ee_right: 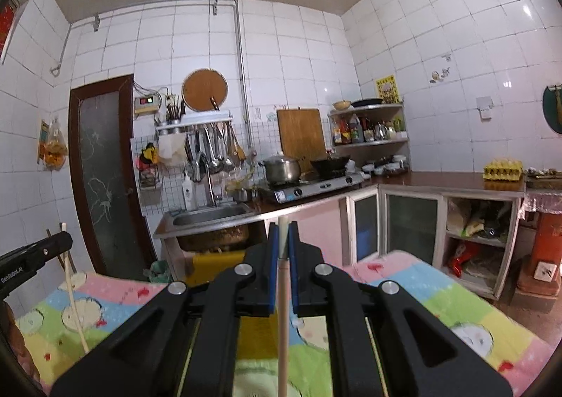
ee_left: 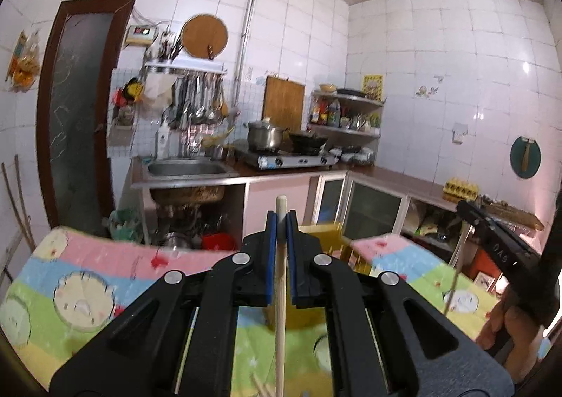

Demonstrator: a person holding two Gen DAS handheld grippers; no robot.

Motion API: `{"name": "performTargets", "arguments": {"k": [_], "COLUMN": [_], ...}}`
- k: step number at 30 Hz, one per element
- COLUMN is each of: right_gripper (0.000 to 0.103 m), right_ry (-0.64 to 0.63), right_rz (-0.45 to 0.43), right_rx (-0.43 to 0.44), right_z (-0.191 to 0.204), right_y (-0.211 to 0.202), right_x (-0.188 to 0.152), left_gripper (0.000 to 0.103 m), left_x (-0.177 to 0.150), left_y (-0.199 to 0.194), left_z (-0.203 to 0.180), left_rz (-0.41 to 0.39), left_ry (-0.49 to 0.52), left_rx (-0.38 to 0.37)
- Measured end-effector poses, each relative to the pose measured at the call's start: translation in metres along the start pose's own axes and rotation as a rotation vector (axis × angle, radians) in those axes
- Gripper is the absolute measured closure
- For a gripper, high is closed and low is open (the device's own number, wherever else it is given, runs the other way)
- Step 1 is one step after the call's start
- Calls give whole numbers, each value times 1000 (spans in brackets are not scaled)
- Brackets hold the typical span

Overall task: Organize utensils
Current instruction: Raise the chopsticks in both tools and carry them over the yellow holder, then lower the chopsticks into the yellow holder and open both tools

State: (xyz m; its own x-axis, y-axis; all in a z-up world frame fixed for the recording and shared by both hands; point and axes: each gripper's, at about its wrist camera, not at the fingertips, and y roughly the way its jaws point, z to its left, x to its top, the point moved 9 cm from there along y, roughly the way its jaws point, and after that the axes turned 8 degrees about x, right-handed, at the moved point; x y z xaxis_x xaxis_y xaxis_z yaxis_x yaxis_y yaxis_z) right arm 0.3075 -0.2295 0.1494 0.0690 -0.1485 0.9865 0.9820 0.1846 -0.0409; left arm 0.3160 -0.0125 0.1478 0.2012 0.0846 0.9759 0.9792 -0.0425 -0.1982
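In the left wrist view my left gripper [ee_left: 281, 219] is shut on a pale wooden chopstick [ee_left: 280, 291] that stands upright between its blue pads. In the right wrist view my right gripper [ee_right: 283, 228] is likewise shut on a light chopstick [ee_right: 282, 309], also upright. Each gripper shows in the other's view: the right gripper [ee_left: 465, 207] with its chopstick [ee_left: 456, 277] hanging down, and the left gripper [ee_right: 65, 240] with its chopstick [ee_right: 75, 302]. A yellow slotted holder [ee_left: 321, 239] [ee_right: 214, 267] stands on the table behind the fingers. Both grippers are above the table.
The table wears a colourful cartoon cloth [ee_left: 87, 277] [ee_right: 439, 288]. More chopstick ends [ee_left: 261, 386] lie on it near the bottom edge. A hand [ee_left: 509, 323] holds the right gripper. Beyond are a sink [ee_right: 210, 218], a gas stove [ee_right: 316, 186] with pots, and counter cabinets [ee_right: 411, 221].
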Motion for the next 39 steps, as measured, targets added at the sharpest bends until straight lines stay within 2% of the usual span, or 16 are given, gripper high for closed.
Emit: {"name": "performTargets", "arguments": {"k": [7, 13, 17, 20, 25, 30, 31, 32, 33, 34, 35, 36, 37, 38, 39], "right_gripper": [97, 97, 97, 97, 97, 97, 97, 96, 96, 96, 95, 88, 79, 54, 44], "right_ry": [11, 11, 4, 3, -26, -60, -61, -64, -68, -67, -63, -57, -52, -49, -48], "right_rz": [-88, -139, -154, -145, -54, 51, 62, 80, 98, 113, 125, 142, 154, 157, 159], "right_rx": [20, 25, 26, 22, 39, 59, 61, 61, 53, 46, 40, 29, 15, 5, -4], "right_z": [2, 6, 7, 5, 4, 4, 4, 3, 2, 0, -2, -5, -8, -11, -12], "right_y": [57, 108, 141, 161, 182, 182, 180, 176, 172, 167, 162, 155, 146, 138, 127], "right_x": [55, 78, 73, 57, 10, -29, -32, -34, -34, -32, -30, -27, -24, -21, -18], "left_gripper": [98, 98, 99, 99, 98, 97, 94, 79, 57, 46, 30, 20, 16, 9, 5], "left_x": [70, 92, 82, 60, 13, -16, -18, -19, -18, -16, -12, -7, -2, 3, 9], "left_y": [41, 103, 144, 170, 198, 199, 195, 190, 186, 179, 172, 160, 150, 139, 124], "left_z": [-28, -41, -45, -47, -38, -26, -23, -20, -18, -15, -11, -7, -3, 1, 6], "left_rz": [-102, -116, -107, -70, 11, 66, 70, 76, 77, 75, 72, 62, 52, 42, 32], "left_ry": [23, 3, 10, 6, 14, 24, 27, 29, 25, 21, 19, 23, 25, 27, 27], "left_rx": [-22, -5, 32, 44, 61, 63, 67, 72, 79, 86, 92, 102, 113, 125, 136]}}
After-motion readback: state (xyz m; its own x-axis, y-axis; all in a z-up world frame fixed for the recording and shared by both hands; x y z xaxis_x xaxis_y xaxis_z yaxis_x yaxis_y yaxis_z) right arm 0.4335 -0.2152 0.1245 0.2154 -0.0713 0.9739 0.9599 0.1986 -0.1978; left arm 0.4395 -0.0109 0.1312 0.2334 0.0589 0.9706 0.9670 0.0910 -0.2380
